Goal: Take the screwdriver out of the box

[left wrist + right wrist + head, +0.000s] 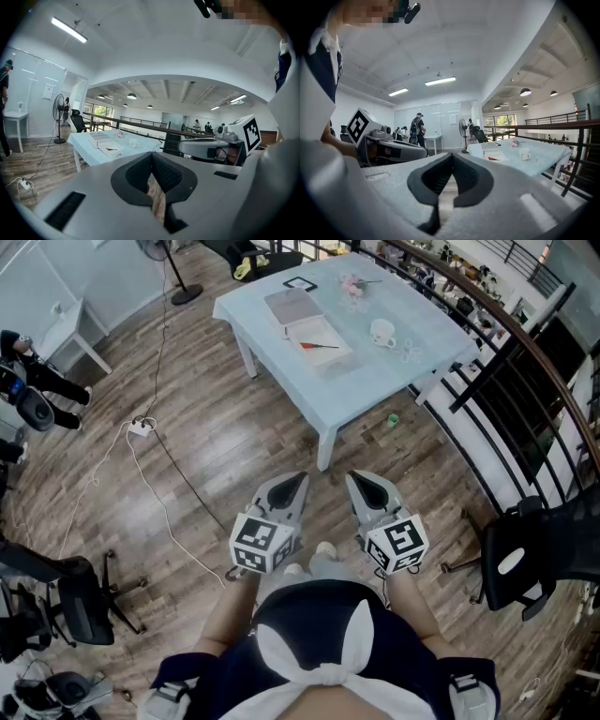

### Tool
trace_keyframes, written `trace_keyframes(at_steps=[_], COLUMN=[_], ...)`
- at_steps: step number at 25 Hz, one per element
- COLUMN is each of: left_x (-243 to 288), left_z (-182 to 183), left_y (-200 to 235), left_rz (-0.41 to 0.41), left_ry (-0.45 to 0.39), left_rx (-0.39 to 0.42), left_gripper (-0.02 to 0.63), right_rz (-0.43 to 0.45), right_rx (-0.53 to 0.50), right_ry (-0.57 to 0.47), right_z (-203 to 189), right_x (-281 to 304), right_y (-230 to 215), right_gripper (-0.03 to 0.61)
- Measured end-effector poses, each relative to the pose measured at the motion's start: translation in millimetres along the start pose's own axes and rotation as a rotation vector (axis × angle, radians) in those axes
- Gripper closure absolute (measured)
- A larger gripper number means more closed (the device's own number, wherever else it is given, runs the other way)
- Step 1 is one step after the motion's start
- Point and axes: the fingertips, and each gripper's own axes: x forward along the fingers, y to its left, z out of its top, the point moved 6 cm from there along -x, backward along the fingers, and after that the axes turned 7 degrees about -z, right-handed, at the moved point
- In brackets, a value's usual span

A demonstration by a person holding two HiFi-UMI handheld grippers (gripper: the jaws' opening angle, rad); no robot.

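Observation:
An open white box (317, 334) lies on the pale blue table (375, 381), far ahead of me. Inside its tray rests a red-handled screwdriver (319, 346), seen small in the right gripper view as the screwdriver (493, 159). My left gripper (298, 480) and right gripper (355, 480) are held side by side close to my body over the wooden floor, well short of the table. Both point forward, roughly level. Their jaws meet at the tips with nothing between them, in the left gripper view (151, 156) and the right gripper view (451, 156).
On the table also stand a white cup (382, 332), pink flowers (352, 284) and a black square marker (300, 283). A black railing (525, 362) runs along the right. A black chair (525, 554) stands at right, cables (141, 427) lie on the floor at left.

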Motion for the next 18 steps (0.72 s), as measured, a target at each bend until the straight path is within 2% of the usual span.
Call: trace_keyframes(at_steps=[8, 18], left_x=[27, 56], left_z=[9, 8], left_y=[0, 0], left_rz=[0.003, 0.050], left_ry=[-0.020, -0.047], left_rx=[0.011, -0.018], left_gripper=[0.597, 0.597], right_rz=[0.017, 0.073], right_rx=[0.040, -0.016], right_ry=[-0.036, -0.056], right_z=[5, 13], right_x=[7, 16], right_y=[-28, -58], right_gripper=[0.580, 0.580])
